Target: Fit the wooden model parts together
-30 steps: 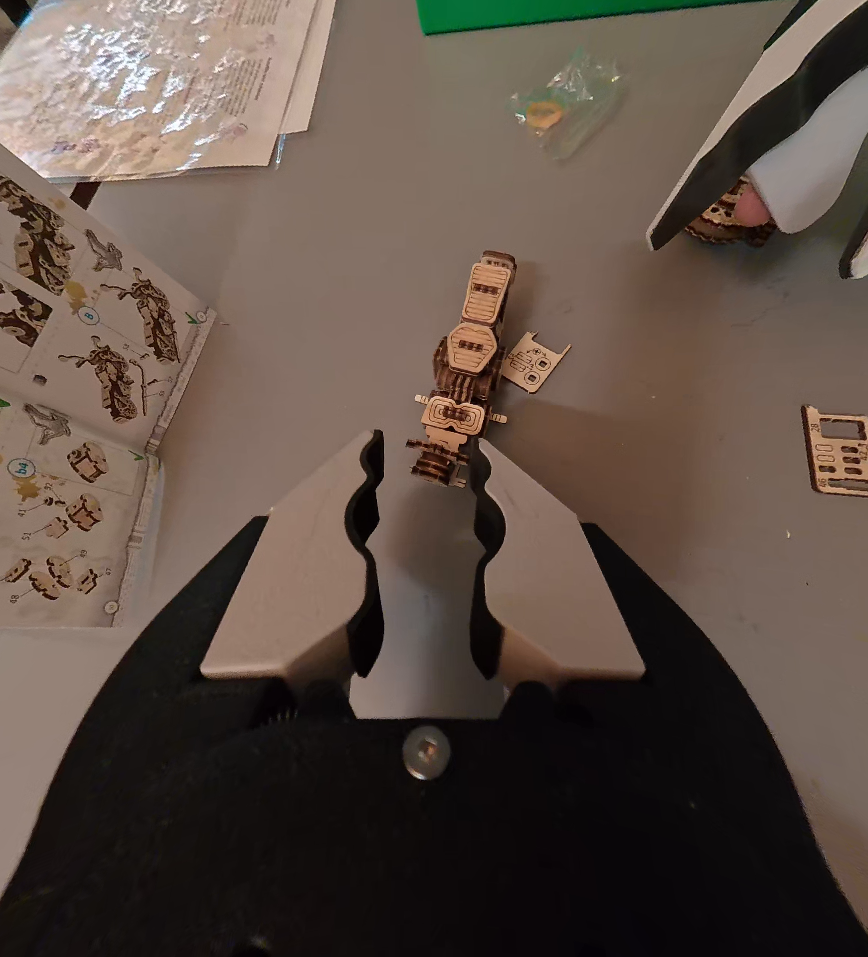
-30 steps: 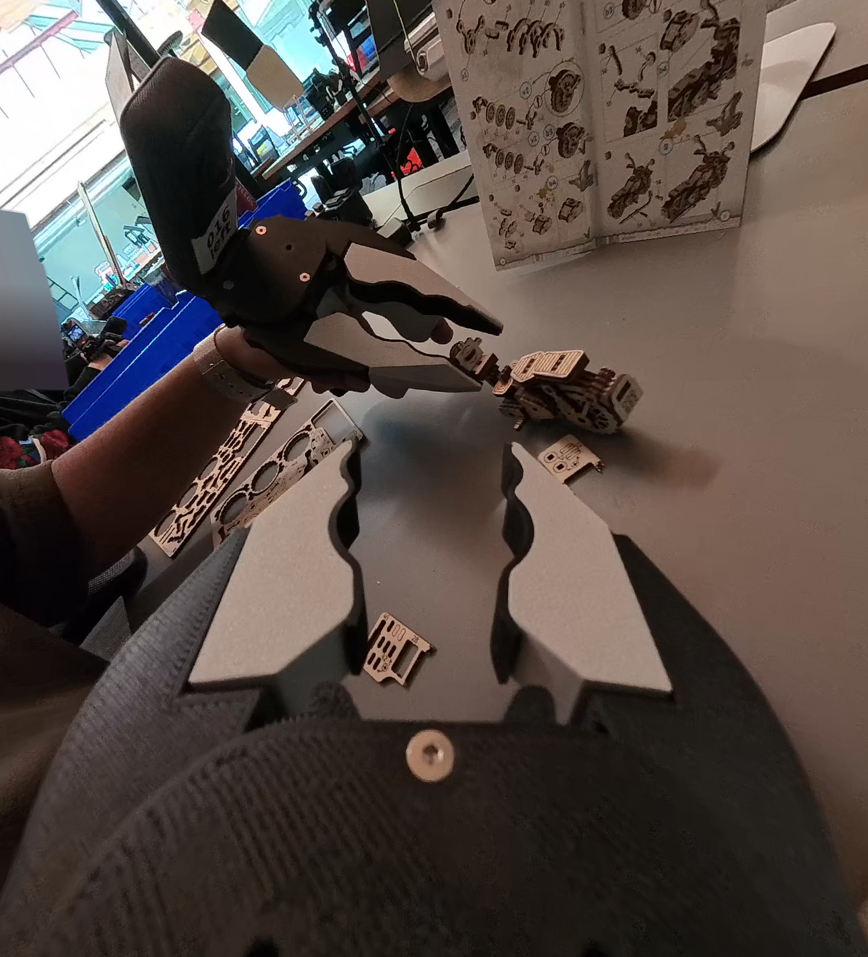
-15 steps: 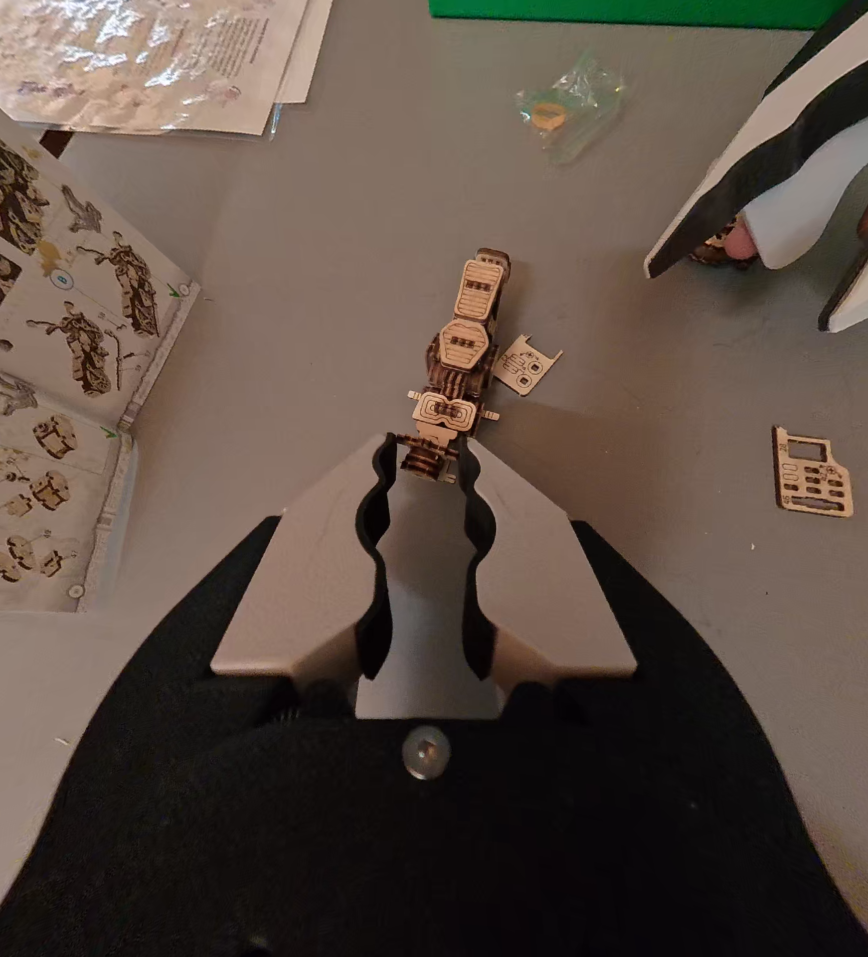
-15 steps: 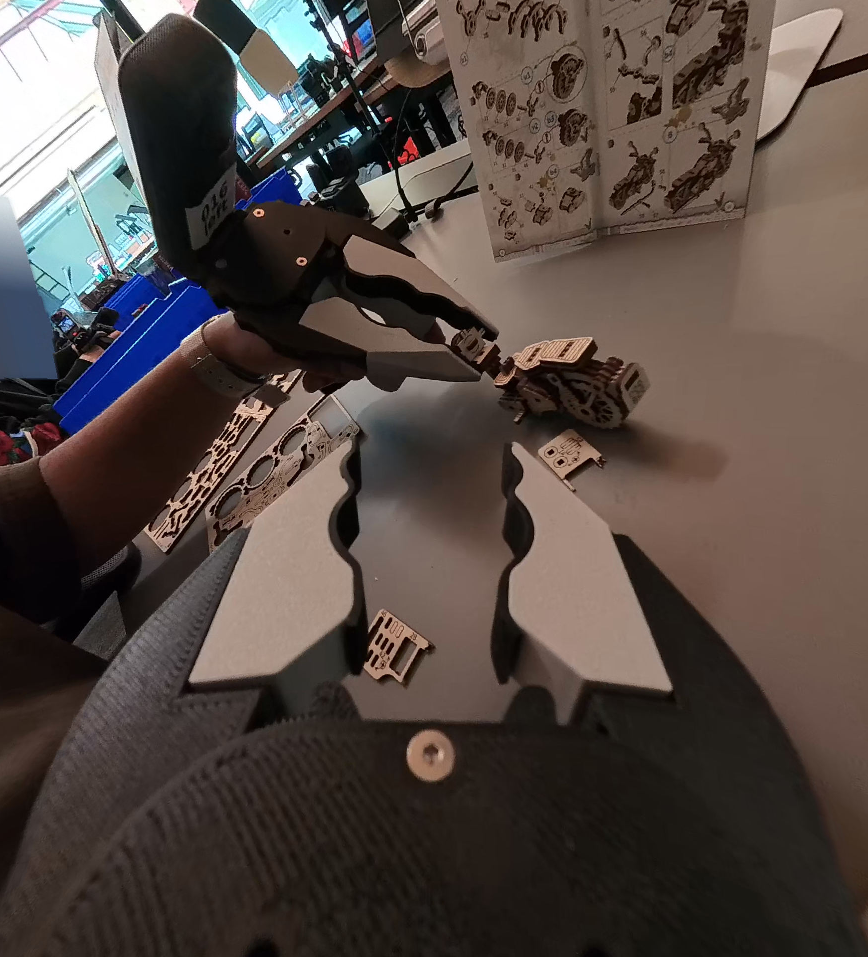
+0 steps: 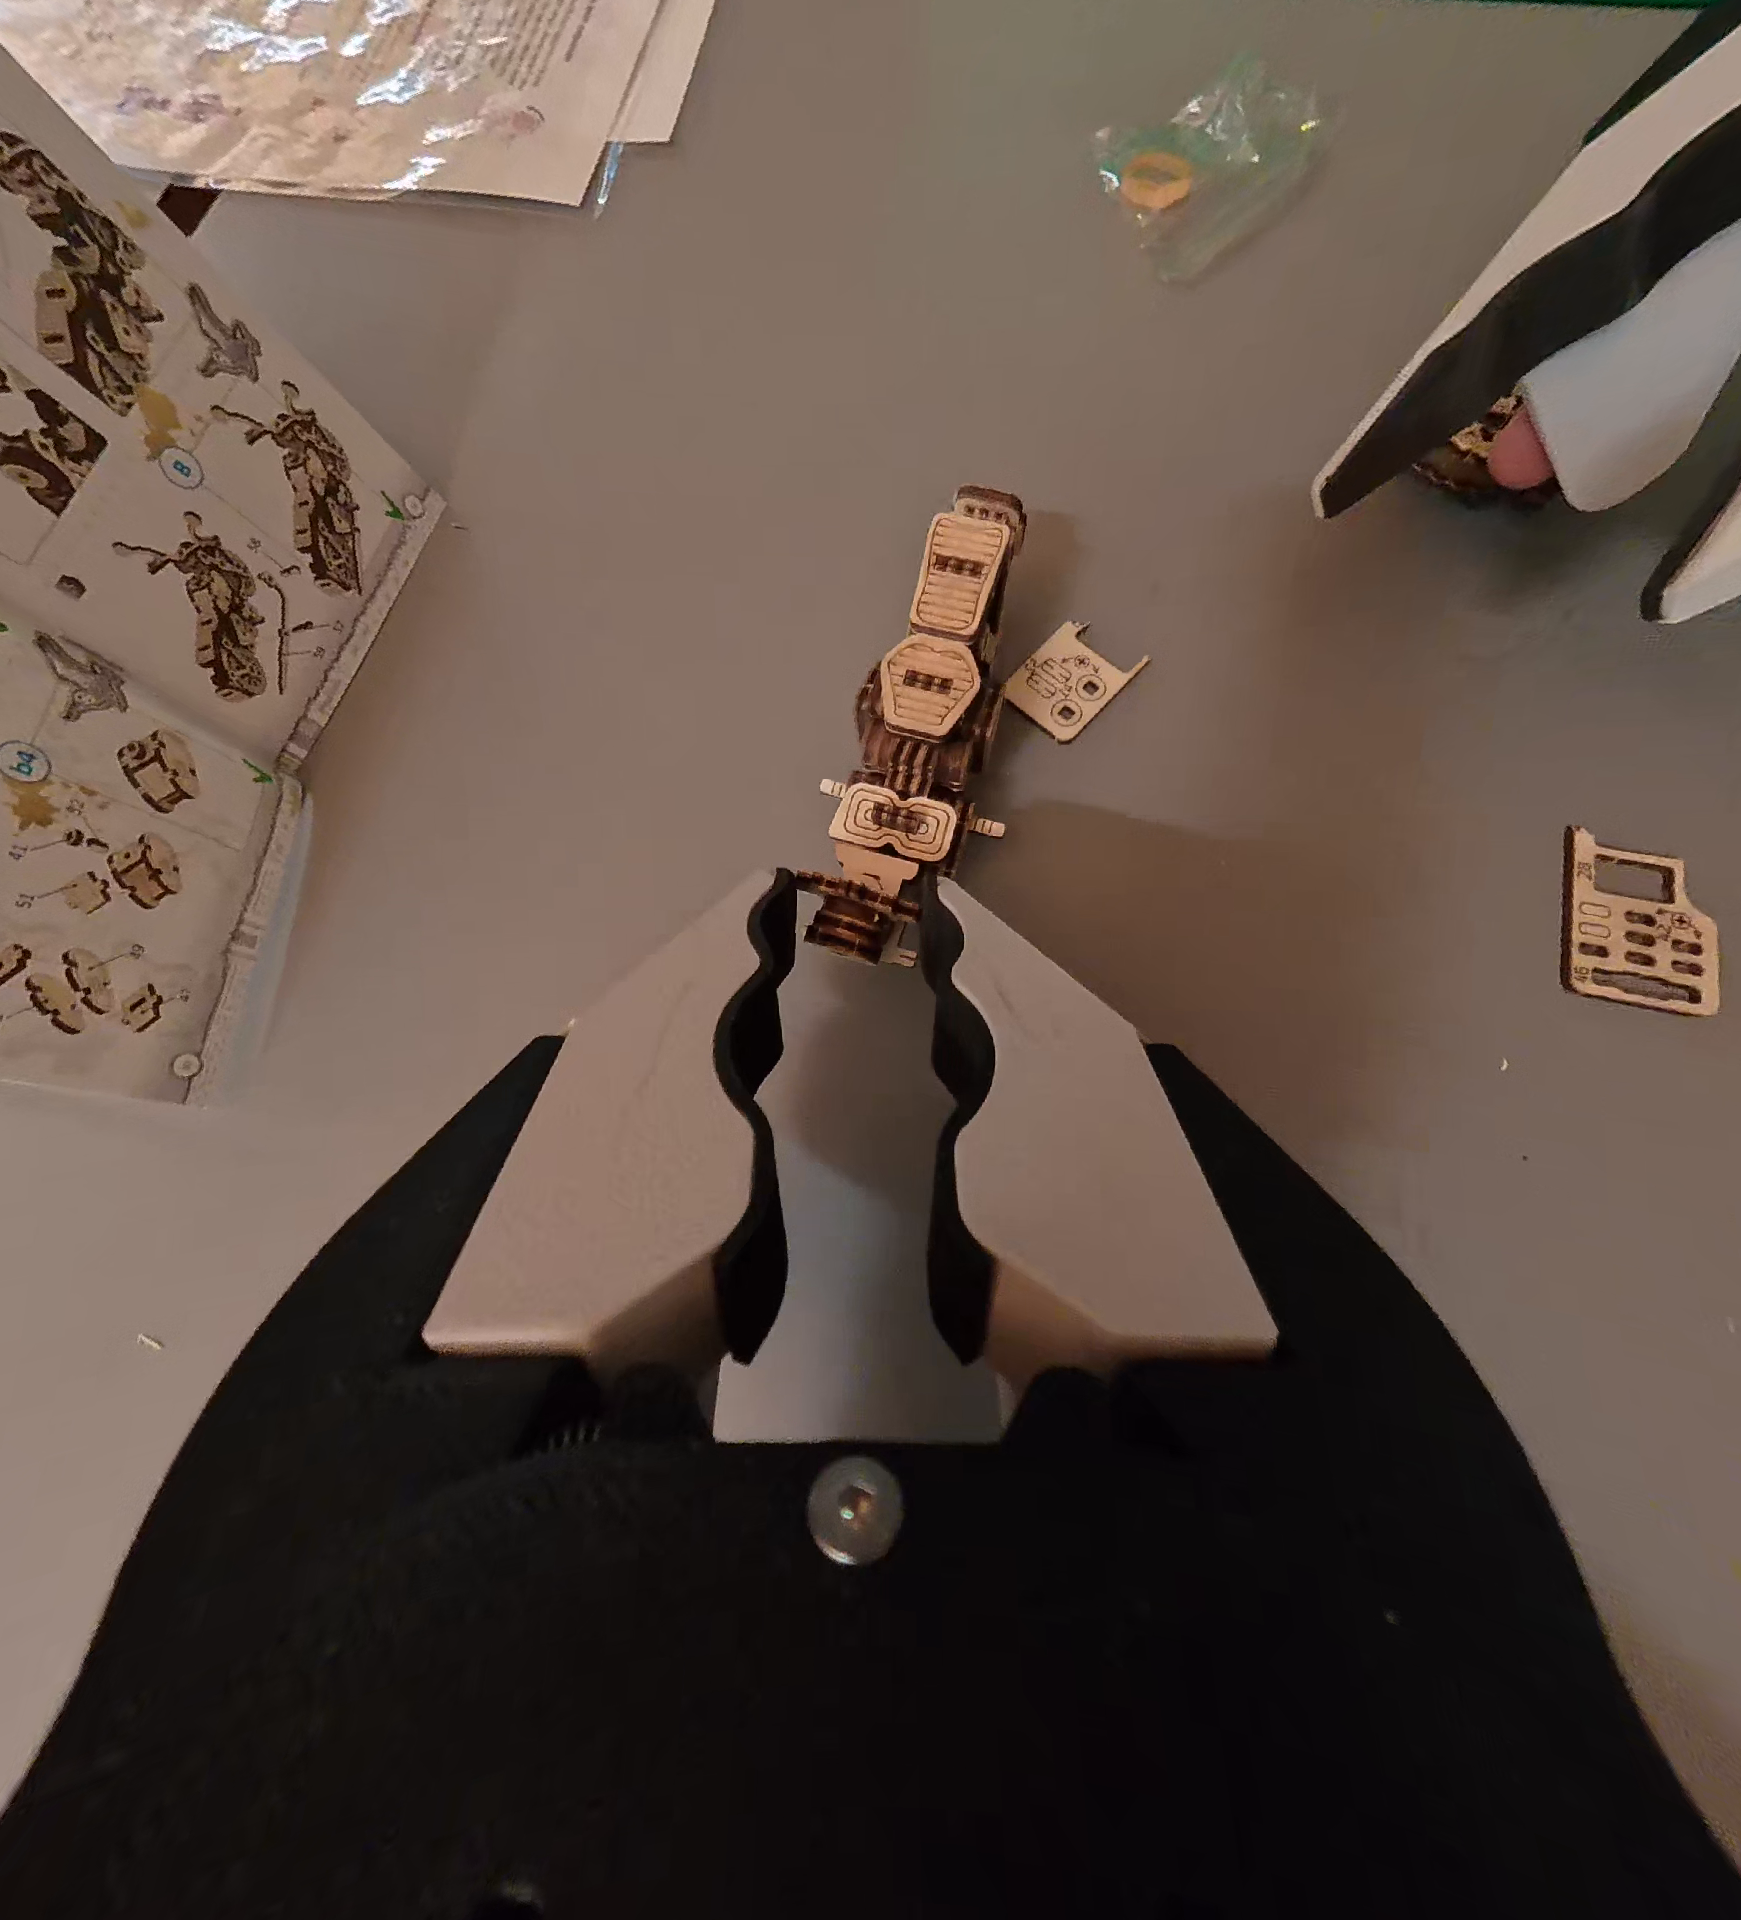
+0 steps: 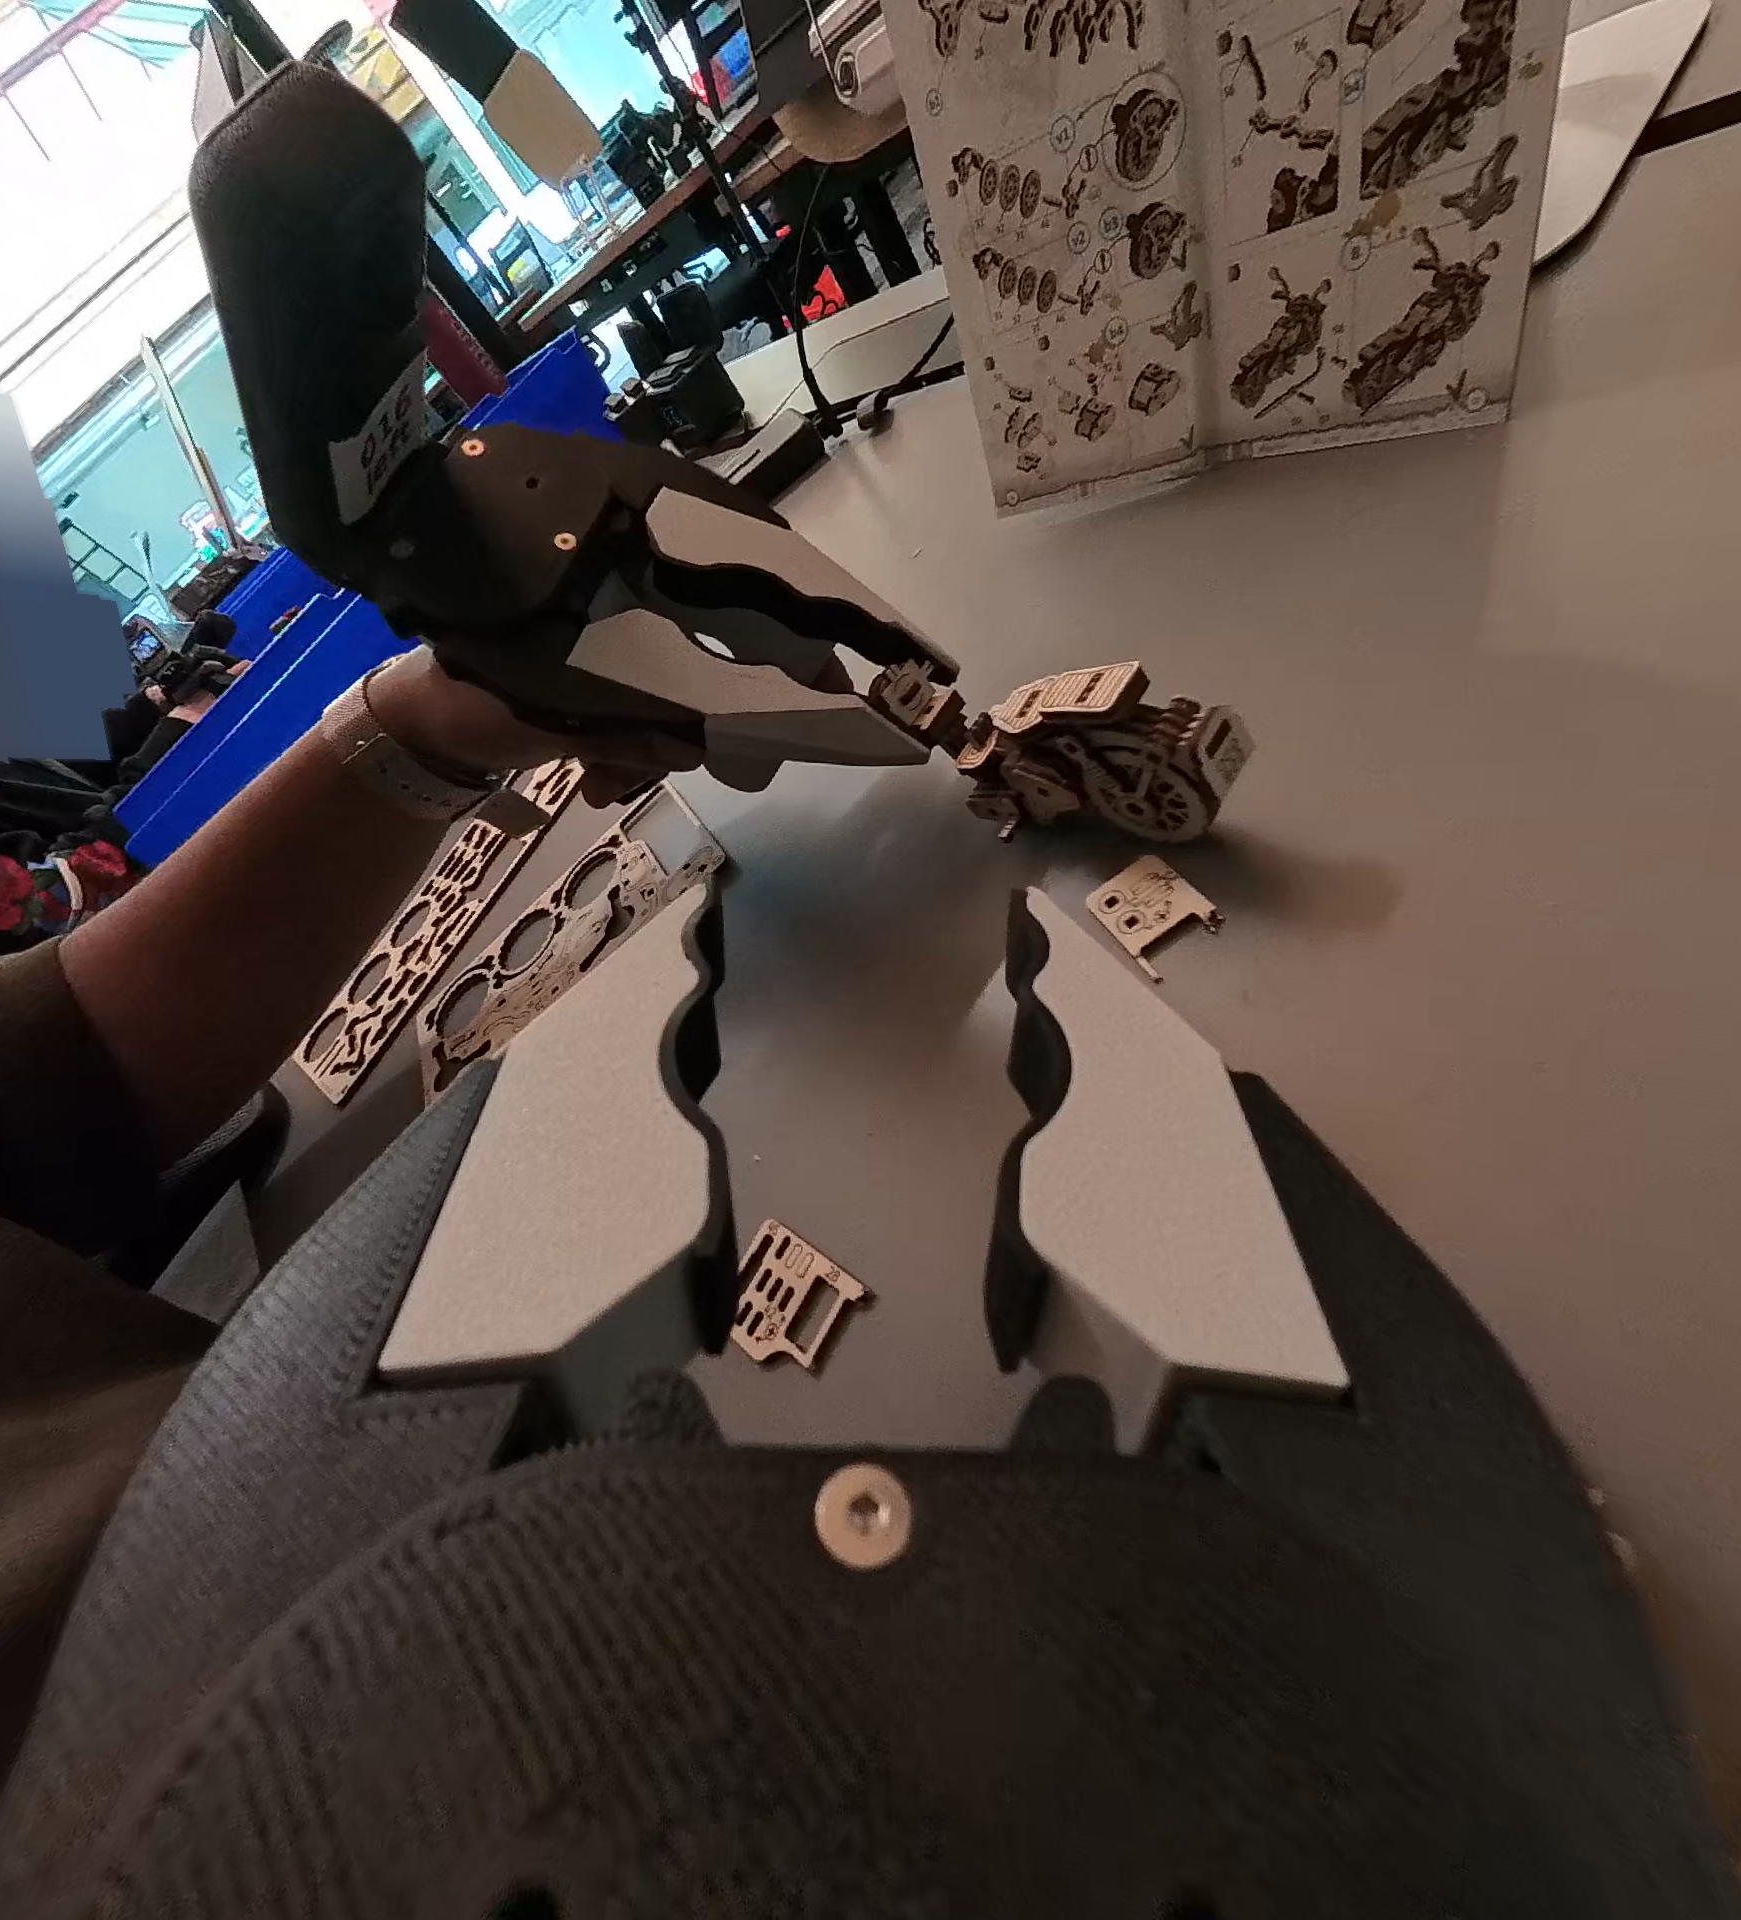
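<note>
A partly built wooden motorcycle model (image 5: pixel 933 675) stands on the grey table (image 5: pixel 1261 1143), pointing away from me. My left gripper (image 5: pixel 853 894) is shut on its near front end. The right wrist view shows the same grip (image 6: pixel 923 717) with the model (image 6: pixel 1105 748) upright. My right gripper (image 6: pixel 866 914) is open and empty, held above the table to the model's right. It also shows in the left wrist view (image 5: pixel 1489 561), with a fingertip and a small wooden part (image 5: pixel 1463 468) behind it.
Two small wooden offcuts lie beside the model (image 5: pixel 1079 681) and further right (image 5: pixel 1640 925). An open instruction booklet (image 5: pixel 118 623) stands at the left. A plastic bag (image 5: pixel 1198 177) lies at the back. Punched-out wooden sheets (image 6: pixel 492 956) lie near the person's arm. The tips of one gripper are about 10 cm away from the tips of the other.
My left gripper has moved forward and closed its fingers onto the model's front end. The right gripper has stayed open and barely moved.
</note>
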The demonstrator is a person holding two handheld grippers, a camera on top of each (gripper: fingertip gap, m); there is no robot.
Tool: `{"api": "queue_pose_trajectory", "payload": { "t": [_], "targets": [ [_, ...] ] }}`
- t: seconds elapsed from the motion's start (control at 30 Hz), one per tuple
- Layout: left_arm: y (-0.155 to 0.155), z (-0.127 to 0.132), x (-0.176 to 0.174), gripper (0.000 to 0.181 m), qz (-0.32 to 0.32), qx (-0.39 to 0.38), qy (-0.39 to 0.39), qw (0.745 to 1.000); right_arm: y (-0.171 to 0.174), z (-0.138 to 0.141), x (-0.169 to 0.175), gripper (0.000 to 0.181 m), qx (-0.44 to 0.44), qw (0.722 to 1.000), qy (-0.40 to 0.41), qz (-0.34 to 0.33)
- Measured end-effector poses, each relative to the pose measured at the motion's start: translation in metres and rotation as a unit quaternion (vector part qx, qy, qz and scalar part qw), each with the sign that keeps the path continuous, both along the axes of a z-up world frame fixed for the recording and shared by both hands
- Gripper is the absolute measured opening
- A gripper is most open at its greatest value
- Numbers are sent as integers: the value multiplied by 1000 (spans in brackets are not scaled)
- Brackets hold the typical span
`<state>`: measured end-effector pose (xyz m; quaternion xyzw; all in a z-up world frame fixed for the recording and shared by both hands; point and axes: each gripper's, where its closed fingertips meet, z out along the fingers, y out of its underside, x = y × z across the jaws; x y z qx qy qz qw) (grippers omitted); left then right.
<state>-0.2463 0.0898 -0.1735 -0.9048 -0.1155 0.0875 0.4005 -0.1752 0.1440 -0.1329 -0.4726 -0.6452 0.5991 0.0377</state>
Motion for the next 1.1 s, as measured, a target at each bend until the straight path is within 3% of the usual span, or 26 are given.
{"api": "queue_pose_trajectory", "payload": {
  "t": [0.67, 0.87, 1.0, 1.1],
  "targets": [
    [-1, 4, -1, 33, 6, 10, 3, 1000, -2, -1, 1, 54, 3, 1000, 0, 3],
    [-1, 19, 5, 38, 10, 33, 2, 999, -2, 8, 2, 54, 0, 1000, 13, 0],
    [-2, 47, 21, 48, 27, 105, -35, 993, 39, 53, 1, 56, -12, 995, 72, -75],
    [-5, 63, 34, 49, 49, 160, -55, 984, 92, 48, 7, 57, 44, 990, 59, -123]
  ]
}}
